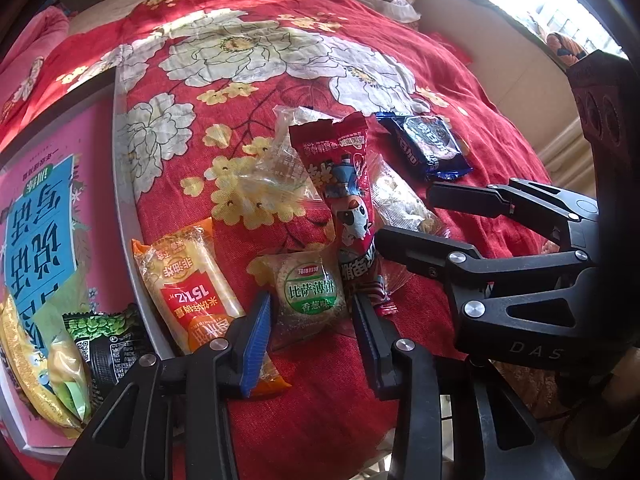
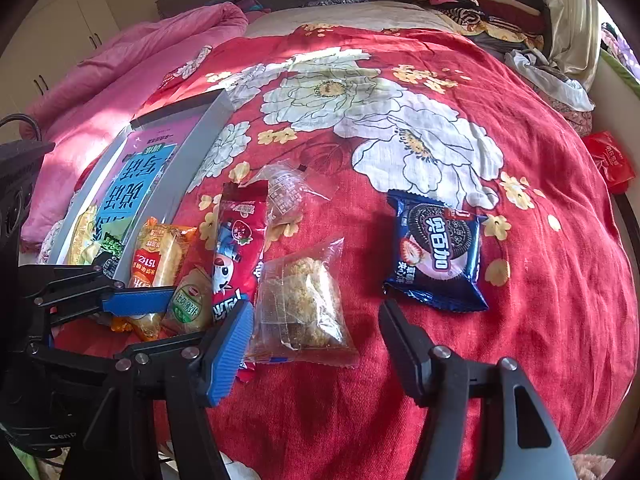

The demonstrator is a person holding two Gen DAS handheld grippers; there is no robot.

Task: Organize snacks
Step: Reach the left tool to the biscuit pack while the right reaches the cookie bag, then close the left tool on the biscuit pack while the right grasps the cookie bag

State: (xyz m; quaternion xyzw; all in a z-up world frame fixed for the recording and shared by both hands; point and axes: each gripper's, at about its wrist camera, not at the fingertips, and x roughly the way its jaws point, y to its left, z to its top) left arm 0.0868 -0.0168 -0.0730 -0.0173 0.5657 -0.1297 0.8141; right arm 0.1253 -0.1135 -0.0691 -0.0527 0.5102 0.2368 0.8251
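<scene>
Snacks lie loose on the red bedspread (image 2: 520, 320), beside a tray (image 1: 120, 184) that already holds three packets. You are at the pick-up step. Your left gripper (image 1: 312, 320) brackets the round cracker pack (image 1: 308, 296), jaws part closed; whether the pads press it cannot be told. Your right gripper (image 2: 316, 332) stands half open around the clear crisp-rice bag (image 2: 300, 304), not gripping. Next: close on each pack squarely, lift, carry to the tray. Readable print: cracker pack "比萨薄饼"; orange pack (image 1: 188, 284) "15亿"; blue cookie pack (image 2: 436, 248) "奥百加"; tray "说话".
</scene>
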